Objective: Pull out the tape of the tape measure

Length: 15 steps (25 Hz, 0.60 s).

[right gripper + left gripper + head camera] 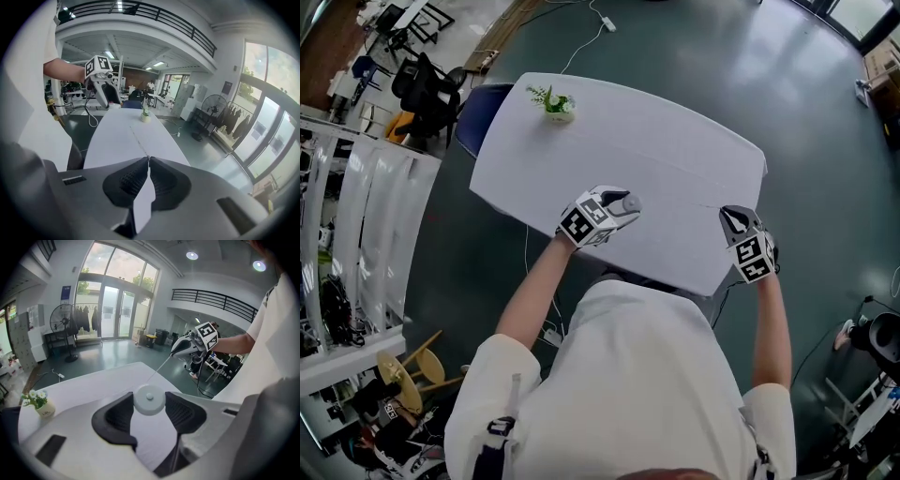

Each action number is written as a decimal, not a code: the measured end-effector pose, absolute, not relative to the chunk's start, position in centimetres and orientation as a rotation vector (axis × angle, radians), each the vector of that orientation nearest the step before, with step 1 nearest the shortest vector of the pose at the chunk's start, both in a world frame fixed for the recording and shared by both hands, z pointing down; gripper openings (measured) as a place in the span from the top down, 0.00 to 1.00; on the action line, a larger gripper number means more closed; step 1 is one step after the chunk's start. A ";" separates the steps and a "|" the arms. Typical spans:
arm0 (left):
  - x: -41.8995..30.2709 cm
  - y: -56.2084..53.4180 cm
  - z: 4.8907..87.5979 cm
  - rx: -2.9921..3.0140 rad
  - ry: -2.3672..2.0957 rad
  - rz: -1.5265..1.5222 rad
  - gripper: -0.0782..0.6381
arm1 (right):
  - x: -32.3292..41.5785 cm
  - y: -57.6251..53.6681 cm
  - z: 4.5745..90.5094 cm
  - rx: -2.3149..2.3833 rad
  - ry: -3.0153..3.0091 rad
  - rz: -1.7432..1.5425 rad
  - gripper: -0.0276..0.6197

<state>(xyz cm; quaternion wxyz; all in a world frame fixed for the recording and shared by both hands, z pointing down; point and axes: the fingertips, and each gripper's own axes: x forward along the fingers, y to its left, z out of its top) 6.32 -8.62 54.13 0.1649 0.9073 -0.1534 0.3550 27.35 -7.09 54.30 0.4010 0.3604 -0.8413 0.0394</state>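
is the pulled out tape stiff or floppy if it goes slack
Probably floppy: the tape looks thin, and runs straight only while stretched between the round case and the right gripper. Likely very light, so it may flutter or retract if released.

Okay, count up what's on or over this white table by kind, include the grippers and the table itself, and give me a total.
Grippers: 2, the left gripper and the right gripper
Tape measure: 1
Potted plant: 1
Table: 1
Total: 5
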 end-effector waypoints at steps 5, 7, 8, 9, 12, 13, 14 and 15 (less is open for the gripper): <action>7.6 -7.9 56.8 2.546 -0.425 1.051 0.59 | 28.0 -6.2 56.7 0.882 -2.152 0.170 0.90; 8.2 -7.7 57.9 2.535 -0.426 1.051 0.59 | 28.3 -5.9 57.8 0.869 -2.154 0.192 0.90; 8.3 -7.6 58.4 2.528 -0.426 1.049 0.59 | 28.4 -5.8 58.5 0.864 -2.148 0.204 0.90; 8.4 -7.5 59.0 2.519 -0.425 1.048 0.59 | 28.6 -5.6 59.1 0.860 -2.140 0.216 0.90; 8.7 -7.0 60.4 2.492 -0.424 1.051 0.59 | 28.7 -5.2 60.4 0.852 -2.144 0.256 0.90; 8.8 -7.0 60.8 2.487 -0.428 1.046 0.59 | 28.7 -5.1 60.7 0.848 -2.152 0.271 0.90; 8.9 -7.1 61.1 2.482 -0.433 1.044 0.59 | 28.6 -5.1 61.0 0.844 -2.157 0.286 0.90; 8.9 -7.2 61.5 2.475 -0.437 1.049 0.59 | 28.6 -5.1 61.4 0.840 -2.159 0.300 0.90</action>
